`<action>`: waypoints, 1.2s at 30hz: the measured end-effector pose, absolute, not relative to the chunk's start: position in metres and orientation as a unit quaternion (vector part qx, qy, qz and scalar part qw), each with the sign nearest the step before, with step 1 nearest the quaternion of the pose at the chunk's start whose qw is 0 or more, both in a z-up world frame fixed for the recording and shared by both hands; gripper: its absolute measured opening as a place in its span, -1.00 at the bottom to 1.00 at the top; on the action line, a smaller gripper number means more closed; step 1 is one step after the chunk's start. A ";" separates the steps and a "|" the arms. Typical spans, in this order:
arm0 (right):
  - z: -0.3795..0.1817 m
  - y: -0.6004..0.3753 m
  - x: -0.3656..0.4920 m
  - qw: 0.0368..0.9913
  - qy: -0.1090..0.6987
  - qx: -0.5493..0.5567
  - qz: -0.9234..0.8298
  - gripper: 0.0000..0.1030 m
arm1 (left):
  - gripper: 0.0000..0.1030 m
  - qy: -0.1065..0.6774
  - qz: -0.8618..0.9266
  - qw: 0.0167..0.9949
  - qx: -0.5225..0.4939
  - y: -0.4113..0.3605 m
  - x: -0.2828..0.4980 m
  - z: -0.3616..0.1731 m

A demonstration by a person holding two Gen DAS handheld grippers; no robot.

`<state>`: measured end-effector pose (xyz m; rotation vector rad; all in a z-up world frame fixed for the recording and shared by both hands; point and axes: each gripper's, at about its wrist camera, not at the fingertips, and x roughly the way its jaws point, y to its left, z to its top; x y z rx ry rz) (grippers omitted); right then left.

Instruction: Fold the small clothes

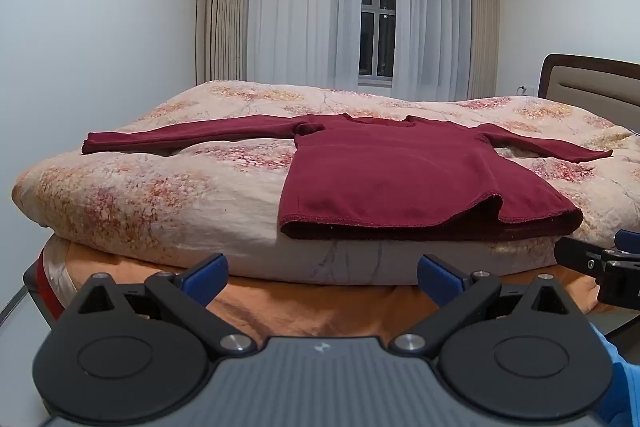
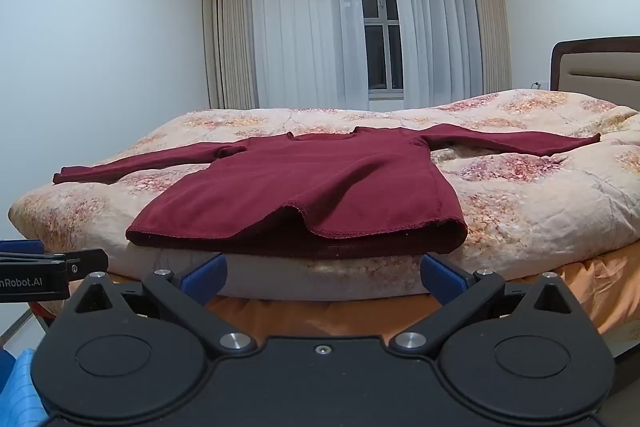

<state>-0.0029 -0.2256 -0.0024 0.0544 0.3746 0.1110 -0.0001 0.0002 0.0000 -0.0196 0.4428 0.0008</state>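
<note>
A dark red long-sleeved top [image 1: 396,171] lies flat on the bed with both sleeves spread out to the sides and its hem toward me; it also shows in the right wrist view [image 2: 316,187]. My left gripper [image 1: 322,277] is open and empty, low in front of the bed's near edge, left of the hem's middle. My right gripper [image 2: 324,277] is open and empty, just below the hem. Each gripper shows at the edge of the other's view: the right one [image 1: 600,263] and the left one [image 2: 60,267].
The bed carries a floral quilt [image 1: 160,195] over an orange sheet [image 1: 312,303]. A headboard [image 1: 592,83] stands at the right. White curtains and a dark window [image 1: 376,19] are behind the bed. A wall runs along the left.
</note>
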 end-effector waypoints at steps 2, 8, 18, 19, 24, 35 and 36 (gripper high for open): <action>-0.003 -0.226 -0.003 0.981 0.186 0.027 0.055 0.99 | 0.99 0.219 0.001 0.976 -0.010 0.000 0.000 0.000; -0.003 -0.226 -0.003 0.981 0.186 0.028 0.055 0.99 | 0.99 0.220 0.000 0.975 -0.010 0.000 0.000 0.000; -0.003 -0.227 -0.002 0.980 0.187 0.028 0.055 0.99 | 0.99 0.221 0.001 0.975 -0.010 0.000 -0.002 0.002; -0.003 -0.227 -0.002 0.980 0.188 0.028 0.055 0.99 | 0.99 0.222 0.001 0.975 -0.010 0.000 -0.002 0.003; -0.004 -0.227 -0.002 0.980 0.188 0.028 0.055 0.99 | 0.99 0.221 0.001 0.975 -0.010 0.001 -0.001 0.002; -0.004 -0.227 -0.002 0.980 0.188 0.029 0.055 0.99 | 0.99 0.221 0.002 0.975 -0.009 0.001 0.001 0.000; -0.004 -0.227 -0.002 0.980 0.188 0.029 0.055 0.99 | 0.99 0.221 0.002 0.975 -0.009 0.001 0.001 0.000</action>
